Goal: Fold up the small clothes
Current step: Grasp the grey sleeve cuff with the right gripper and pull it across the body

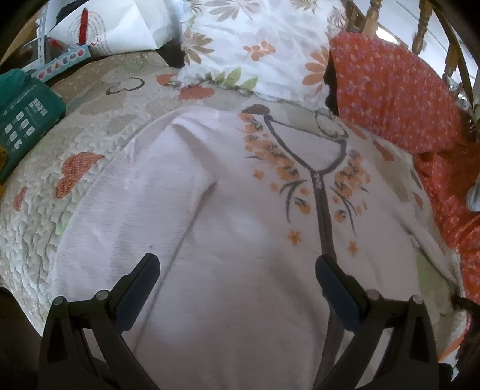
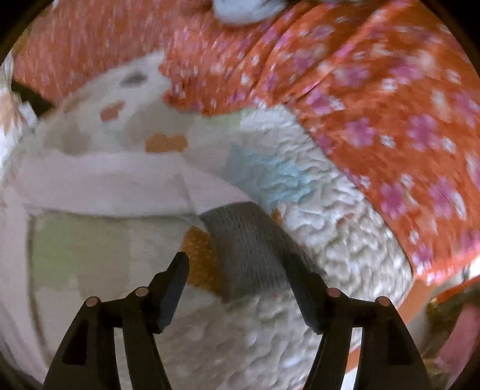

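Observation:
A small white top [image 1: 228, 210] with orange flower print and a dark grey placket lies spread on a quilted bed cover [image 1: 39, 210]. My left gripper [image 1: 237, 267] is open and empty, hovering just above the top's lower middle. In the right wrist view, a white sleeve [image 2: 114, 186] ends in a grey ribbed cuff [image 2: 249, 246]. My right gripper [image 2: 240, 270] is open, with the cuff lying between its fingers, nearer the right one. This view is blurred.
An orange floral cloth [image 1: 399, 90] is heaped at the right, also in the right wrist view [image 2: 375, 105]. A flowered pillow [image 1: 255, 45] lies behind the top. A green box [image 1: 27, 120], papers and a white bag [image 1: 114, 24] sit at the left. A wooden headboard [image 1: 420, 27] stands behind.

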Available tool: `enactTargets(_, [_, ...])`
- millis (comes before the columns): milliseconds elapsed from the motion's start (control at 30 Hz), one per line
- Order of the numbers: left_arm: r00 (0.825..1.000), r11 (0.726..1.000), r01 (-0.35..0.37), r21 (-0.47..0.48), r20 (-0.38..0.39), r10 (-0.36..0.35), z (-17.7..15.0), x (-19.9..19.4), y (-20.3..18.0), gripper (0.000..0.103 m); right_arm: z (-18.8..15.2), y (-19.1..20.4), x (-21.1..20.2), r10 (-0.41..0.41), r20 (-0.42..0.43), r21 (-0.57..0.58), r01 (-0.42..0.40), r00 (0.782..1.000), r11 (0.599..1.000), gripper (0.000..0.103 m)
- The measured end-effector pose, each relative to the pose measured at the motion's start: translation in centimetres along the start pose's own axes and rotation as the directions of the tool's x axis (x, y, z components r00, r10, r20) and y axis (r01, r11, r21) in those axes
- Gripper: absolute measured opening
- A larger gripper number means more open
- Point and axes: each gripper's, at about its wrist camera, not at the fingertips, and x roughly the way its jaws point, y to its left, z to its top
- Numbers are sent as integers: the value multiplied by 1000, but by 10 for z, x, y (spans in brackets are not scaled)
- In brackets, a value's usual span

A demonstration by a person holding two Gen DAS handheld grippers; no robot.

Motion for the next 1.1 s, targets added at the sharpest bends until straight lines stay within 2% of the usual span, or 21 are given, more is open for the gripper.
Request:
enactTargets(33, [1000,1000,-3,8,-4,3,0,2,-4,103,2,7,3,-25,-5,-36,25,1000,999,44])
enactTargets(67, [1000,1000,-3,18,-8,3,0,4,-7,103,7,12,2,-47,5,-66,47,999,997,10])
enactTargets(100, [1000,1000,-2,26,-12,2,0,5,-11,103,15,8,0,-37,-4,-74,37,999,997,10])
enactTargets(133, [1000,999,-1,32,-15,1,1,6,-14,103,25,-2,-3,6,-12,-42,-7,1000,999,10])
enactTargets(167, [1000,999,3,37,-15,-2,2,7,-18,103,37,-13,-10,34,10,-4,-34,999,999,10])
enactTargets(233, [1000,999,8,39,-16,-8,4,7,-24,103,60,-31,-23,37,66,52,-41,997,998,10])
enactTargets(333, [1000,999,15,43,-22,-14,7,11,-35,103,97,-63,-33,58,139,192,-85,989,978,11])
enactTargets(400, [1000,999,14,50,-26,-13,8,12,-40,103,115,-78,-33,18,147,270,-57,989,961,19])
enactTargets(433, [1000,998,13,53,-29,-12,8,13,-43,103,119,-80,-33,-13,143,288,-29,990,957,29])
enactTargets(467, [999,998,14,56,-32,-12,8,14,-44,103,119,-82,-35,-30,143,301,-15,989,954,42])
enactTargets(533, [999,998,21,59,-39,-18,9,16,-46,103,113,-86,-36,8,149,317,-55,989,947,53])
enactTargets(600, [999,998,26,57,-47,-23,10,18,-47,103,93,-89,-40,64,153,337,-113,986,935,53])
enactTargets(667, [998,998,33,47,-57,-30,11,21,-47,103,74,-92,-36,159,149,354,-203,976,913,53])
enactTargets(767, [995,998,55,24,-88,-53,10,27,-47,103,53,-86,-16,318,137,403,-346,938,847,53])
enactTargets(833, [993,998,65,19,-103,-62,9,30,-50,103,43,-83,3,389,128,456,-402,912,794,53])
enactTargets(933, [994,997,61,40,-94,-57,7,29,-53,103,46,-79,37,395,127,521,-400,910,754,53])
enactTargets(1000, [996,997,49,60,-79,-44,8,26,-55,103,55,-80,48,392,178,552,-421,903,720,53])
enactTargets(1067, [998,997,29,75,-60,-25,8,25,-54,103,65,-81,55,368,208,560,-418,907,715,53])
enactTargets(1100, [999,997,15,82,-48,-12,9,24,-53,103,70,-82,58,356,215,559,-413,909,719,47])
